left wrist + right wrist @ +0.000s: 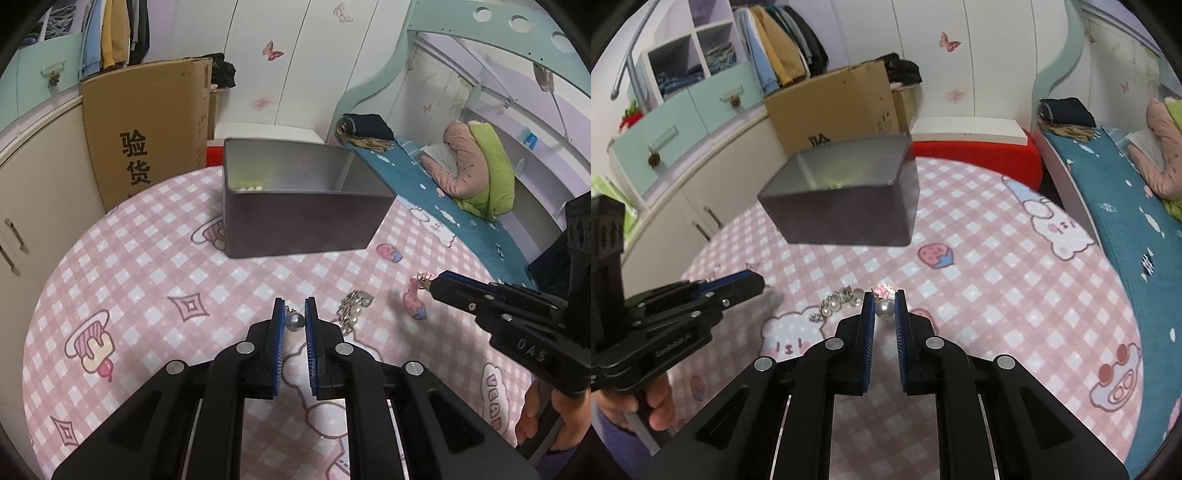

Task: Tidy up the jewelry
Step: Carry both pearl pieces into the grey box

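Observation:
An open dark metal box [295,221] stands on the pink checked tablecloth [147,280]; several pale beads [251,188] lie inside it. My left gripper [294,322] is shut on a grey pearl earring [294,323] just above the cloth. My right gripper [884,308] is shut on a white pearl earring [884,308] with a pink charm [884,290]; it also shows in the left wrist view [430,284]. A pearl and rhinestone piece [352,310] lies on the cloth between the grippers, also seen in the right wrist view [834,302]. The box shows there too [846,199].
A tall cardboard carton [147,125] stands behind the table at the left, beside cream cabinets [33,221]. A bed with a teal cover [443,195] and folded quilts [476,166] runs along the right. A red stool [979,155] sits behind the table.

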The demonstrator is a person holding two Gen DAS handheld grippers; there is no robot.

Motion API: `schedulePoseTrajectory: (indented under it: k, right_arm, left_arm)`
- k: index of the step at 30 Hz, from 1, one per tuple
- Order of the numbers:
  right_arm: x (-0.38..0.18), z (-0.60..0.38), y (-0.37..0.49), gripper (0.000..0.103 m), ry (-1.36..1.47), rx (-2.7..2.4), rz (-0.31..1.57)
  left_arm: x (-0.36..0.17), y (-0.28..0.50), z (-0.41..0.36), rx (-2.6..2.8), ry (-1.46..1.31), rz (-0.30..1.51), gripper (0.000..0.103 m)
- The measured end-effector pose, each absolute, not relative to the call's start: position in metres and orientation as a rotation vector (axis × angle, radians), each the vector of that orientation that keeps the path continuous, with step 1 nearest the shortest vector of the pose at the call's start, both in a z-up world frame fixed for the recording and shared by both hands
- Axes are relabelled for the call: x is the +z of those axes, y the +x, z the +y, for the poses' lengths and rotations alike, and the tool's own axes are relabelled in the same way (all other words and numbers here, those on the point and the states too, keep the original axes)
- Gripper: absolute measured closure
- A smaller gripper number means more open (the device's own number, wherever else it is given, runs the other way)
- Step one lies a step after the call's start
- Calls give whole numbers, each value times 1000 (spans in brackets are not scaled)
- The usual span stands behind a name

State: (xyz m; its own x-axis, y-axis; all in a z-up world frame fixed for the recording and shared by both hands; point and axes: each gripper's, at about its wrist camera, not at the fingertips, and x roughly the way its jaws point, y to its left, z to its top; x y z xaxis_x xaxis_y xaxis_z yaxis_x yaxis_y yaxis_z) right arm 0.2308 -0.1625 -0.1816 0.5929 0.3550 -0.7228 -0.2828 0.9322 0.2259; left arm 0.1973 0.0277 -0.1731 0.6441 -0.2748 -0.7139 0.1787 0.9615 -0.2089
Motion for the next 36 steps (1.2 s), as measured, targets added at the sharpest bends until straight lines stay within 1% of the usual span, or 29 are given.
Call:
schedulePoseTrajectory:
  k: [12,17,21,28,36]
  right_arm:
    - [-135,-175,246,91,171,428,783]
    - [-116,-168,259,91,166,445,746]
    - [-106,-162,275,91,173,460,731]
    - [-106,-143,310,91,182,498,753]
    - [-135,-123,340,91,176,506,828]
  left_arm:
    - [-122,213,28,-351,-156,746,94]
    - [-97,232,25,-382,-149,715,94]
    - [-88,255,25,-392,-154,722,94]
    - [-98,298,29,-372,-170,803,94]
    - [-130,323,33,-358,-189,887,94]
